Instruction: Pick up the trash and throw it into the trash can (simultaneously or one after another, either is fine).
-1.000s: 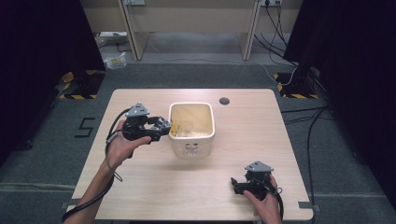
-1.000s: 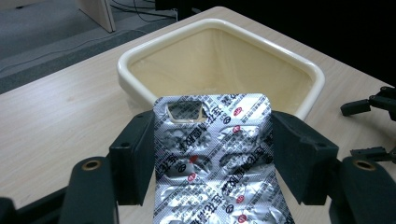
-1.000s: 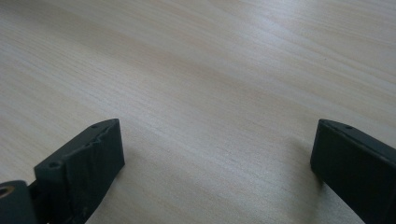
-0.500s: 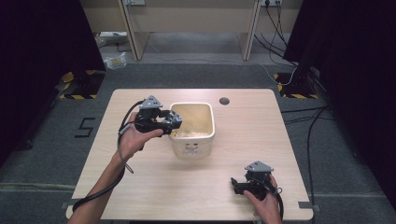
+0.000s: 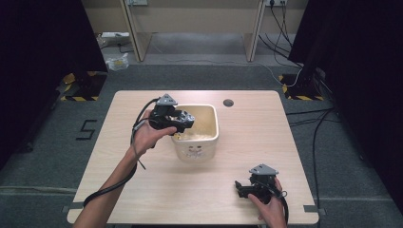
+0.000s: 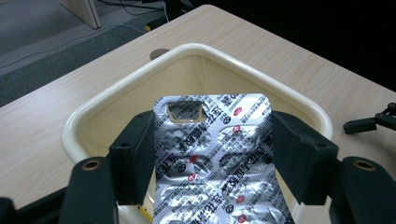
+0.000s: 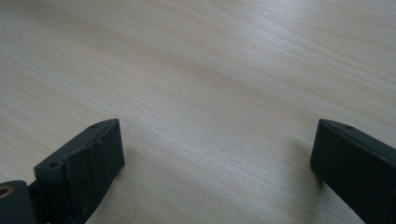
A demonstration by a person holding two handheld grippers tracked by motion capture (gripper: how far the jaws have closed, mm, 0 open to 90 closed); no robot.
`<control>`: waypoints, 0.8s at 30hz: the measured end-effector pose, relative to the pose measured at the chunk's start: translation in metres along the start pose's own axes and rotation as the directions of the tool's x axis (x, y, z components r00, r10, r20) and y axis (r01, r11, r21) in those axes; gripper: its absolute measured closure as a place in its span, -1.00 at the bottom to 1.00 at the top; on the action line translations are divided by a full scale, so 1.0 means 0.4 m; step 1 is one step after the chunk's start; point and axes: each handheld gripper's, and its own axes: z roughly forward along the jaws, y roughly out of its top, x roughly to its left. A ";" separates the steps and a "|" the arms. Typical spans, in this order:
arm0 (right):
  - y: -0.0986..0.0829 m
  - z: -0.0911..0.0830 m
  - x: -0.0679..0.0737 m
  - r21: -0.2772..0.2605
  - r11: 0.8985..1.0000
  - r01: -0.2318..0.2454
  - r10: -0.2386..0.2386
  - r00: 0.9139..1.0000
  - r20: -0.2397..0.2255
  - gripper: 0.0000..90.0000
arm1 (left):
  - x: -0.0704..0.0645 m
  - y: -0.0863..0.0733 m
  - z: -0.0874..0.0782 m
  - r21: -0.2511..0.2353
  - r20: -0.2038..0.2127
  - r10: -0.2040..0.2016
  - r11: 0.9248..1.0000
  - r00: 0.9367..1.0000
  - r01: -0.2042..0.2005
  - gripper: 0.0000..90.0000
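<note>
Jaws of the left hand-held gripper (image 6: 212,154) squeeze a shiny pill pack (image 6: 215,158) from both sides. Right under and past it sits a cream tub (image 6: 299,109) on the worktop (image 6: 42,121). Far off, the right hand-held gripper (image 7: 215,172) rests low on the bare wood, jaws spread wide, holding nothing.

One blister pack (image 6: 212,158), one bin (image 5: 196,151) (two grippers)
</note>
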 end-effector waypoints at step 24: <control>0.000 0.000 0.000 0.000 1.000 0.000 0.000 1.000 0.000 -0.93 | 0.010 0.010 0.070 0.052 0.001 -0.010 0.999 1.000 0.010 -0.25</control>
